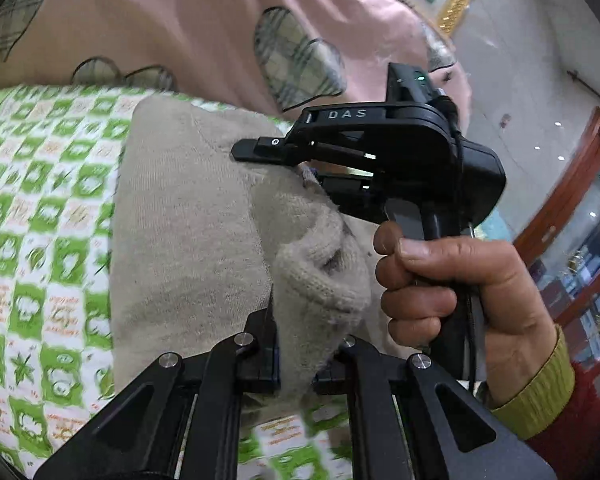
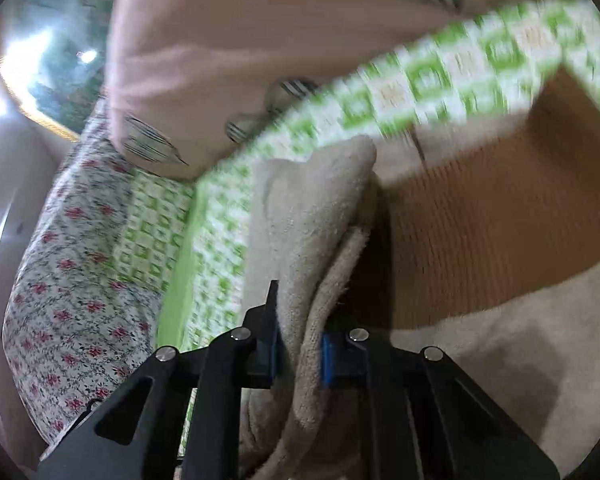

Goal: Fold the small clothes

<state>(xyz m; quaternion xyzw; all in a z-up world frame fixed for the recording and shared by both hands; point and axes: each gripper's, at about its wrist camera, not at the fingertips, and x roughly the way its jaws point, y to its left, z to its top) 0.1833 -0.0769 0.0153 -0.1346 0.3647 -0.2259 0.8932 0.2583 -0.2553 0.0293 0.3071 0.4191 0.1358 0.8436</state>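
Note:
A small beige knit garment (image 1: 188,216) lies on a green-and-white checked cloth (image 1: 40,208). My left gripper (image 1: 296,364) is shut on a bunched knit edge of the garment near the bottom of the left wrist view. My right gripper (image 1: 300,168), held by a hand, is seen from the side there and pinches another part of the same garment. In the right wrist view my right gripper (image 2: 298,344) is shut on a folded beige edge (image 2: 312,216), with a brown ribbed band (image 2: 480,232) of the garment to the right.
A pink blanket with plaid heart patches (image 1: 220,32) lies behind the garment. A floral-print cushion (image 2: 72,272) sits at the left of the right wrist view. A wooden glass cabinet (image 1: 580,240) stands at the right of the left wrist view.

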